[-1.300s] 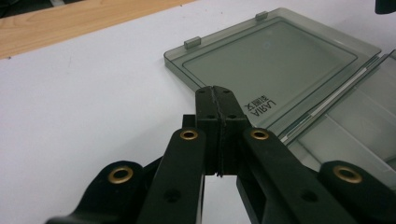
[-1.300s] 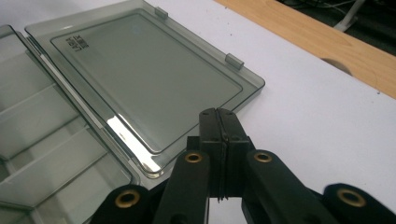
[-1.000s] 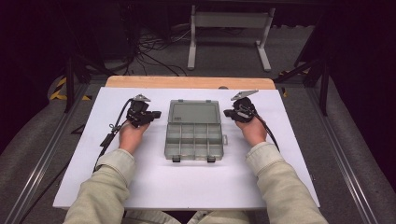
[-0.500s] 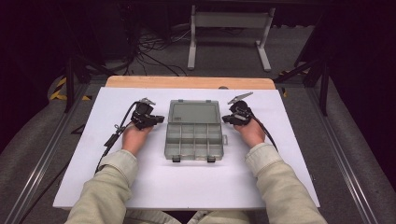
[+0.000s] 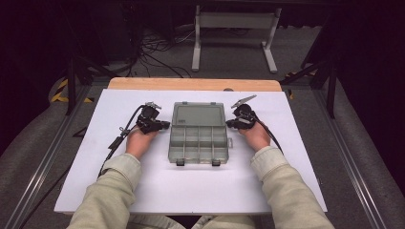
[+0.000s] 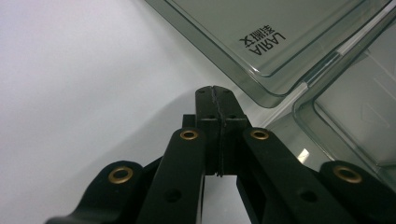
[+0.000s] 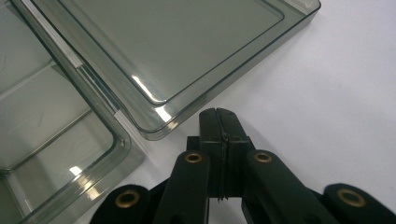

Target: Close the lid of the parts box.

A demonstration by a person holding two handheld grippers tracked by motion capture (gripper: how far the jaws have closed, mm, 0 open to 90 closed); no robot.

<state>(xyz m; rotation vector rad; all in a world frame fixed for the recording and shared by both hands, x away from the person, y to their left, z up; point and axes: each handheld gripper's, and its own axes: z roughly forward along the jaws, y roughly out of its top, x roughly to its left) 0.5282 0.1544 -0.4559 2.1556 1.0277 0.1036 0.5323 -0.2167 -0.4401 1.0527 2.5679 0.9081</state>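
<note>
Compartment box (image 5: 198, 132) of smoked clear plastic was laid open at centre of white board (image 5: 296, 181), lid part toward far edge, divided tray toward near edge. Compartments were seen empty. Two latches were noted on near rim. Left gripper (image 5: 162, 125) was held with jaws fully closed, nothing gripped, tips just beside box's left side. Right gripper (image 5: 231, 123) likewise closed, empty, just beside right side. Contact with box could not be told.
</note>
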